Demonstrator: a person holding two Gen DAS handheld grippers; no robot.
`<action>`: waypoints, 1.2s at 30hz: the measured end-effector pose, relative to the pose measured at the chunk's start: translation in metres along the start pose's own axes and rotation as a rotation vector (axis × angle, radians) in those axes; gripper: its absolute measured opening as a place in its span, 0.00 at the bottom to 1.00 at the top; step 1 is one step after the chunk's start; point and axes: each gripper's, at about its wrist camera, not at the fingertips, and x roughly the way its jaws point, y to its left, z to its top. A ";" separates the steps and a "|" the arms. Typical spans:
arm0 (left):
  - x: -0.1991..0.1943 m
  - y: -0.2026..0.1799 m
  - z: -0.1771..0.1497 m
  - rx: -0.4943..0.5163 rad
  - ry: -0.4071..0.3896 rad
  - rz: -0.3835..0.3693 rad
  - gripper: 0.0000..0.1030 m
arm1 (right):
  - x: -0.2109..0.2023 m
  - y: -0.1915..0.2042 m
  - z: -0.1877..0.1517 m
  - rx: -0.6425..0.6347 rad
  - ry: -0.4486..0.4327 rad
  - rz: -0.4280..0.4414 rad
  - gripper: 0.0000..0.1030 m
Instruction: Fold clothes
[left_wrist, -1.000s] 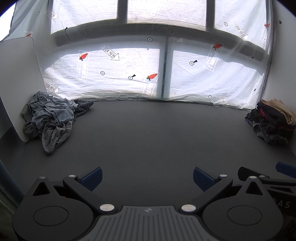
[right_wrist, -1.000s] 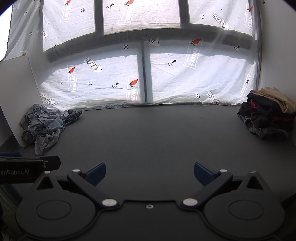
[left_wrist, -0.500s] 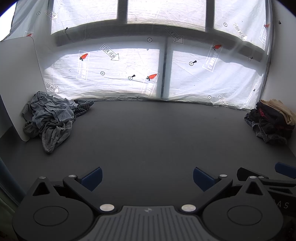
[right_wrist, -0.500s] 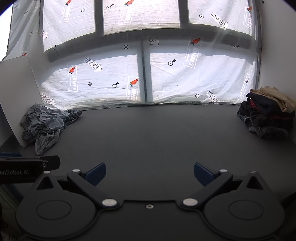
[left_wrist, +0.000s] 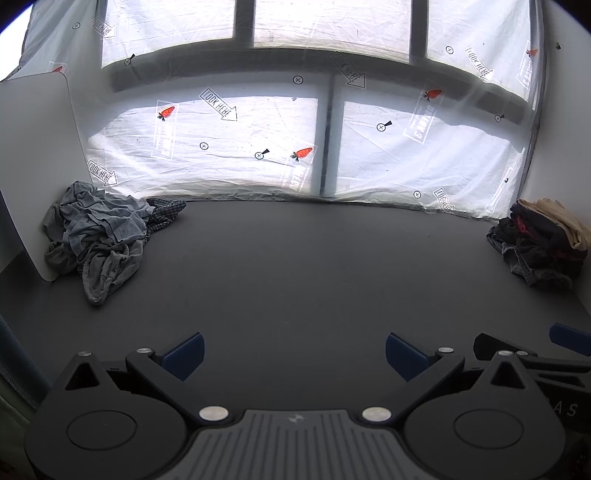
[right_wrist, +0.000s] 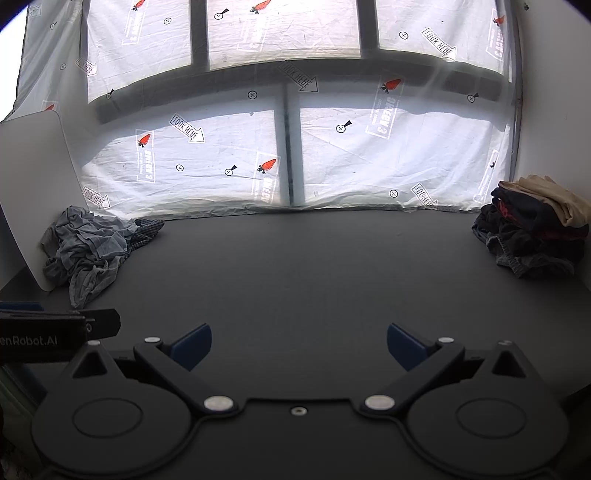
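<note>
While left gripper (left_wrist: 293, 350) and right gripper (right_wrist: 299, 343) hung spread, empty, we logged: crumpled grey pile (left_wrist: 98, 236) far left, unfolded; dark stack (right_wrist: 535, 229) far right, seemingly folded; table (left_wrist: 295, 266) between bare.

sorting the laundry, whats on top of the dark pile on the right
A tan garment lies on top of the dark pile, at its far right side. Below it only dark folds with some red show; how many pieces lie underneath is hidden.

We list one dark table (left_wrist: 295, 266): a grey crumpled clothes heap (left_wrist: 99, 236) at far left, a dark clothes pile (left_wrist: 539, 240) at far right.
</note>
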 end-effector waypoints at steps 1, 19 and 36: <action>0.000 0.000 0.000 0.001 0.000 0.000 1.00 | 0.000 0.000 0.000 0.000 0.000 0.000 1.00; 0.014 -0.003 0.005 0.011 0.018 -0.009 1.00 | 0.010 0.000 0.001 0.014 0.008 -0.017 1.00; 0.096 -0.070 0.058 0.041 0.104 -0.032 1.00 | 0.075 -0.066 0.038 0.080 0.025 -0.106 1.00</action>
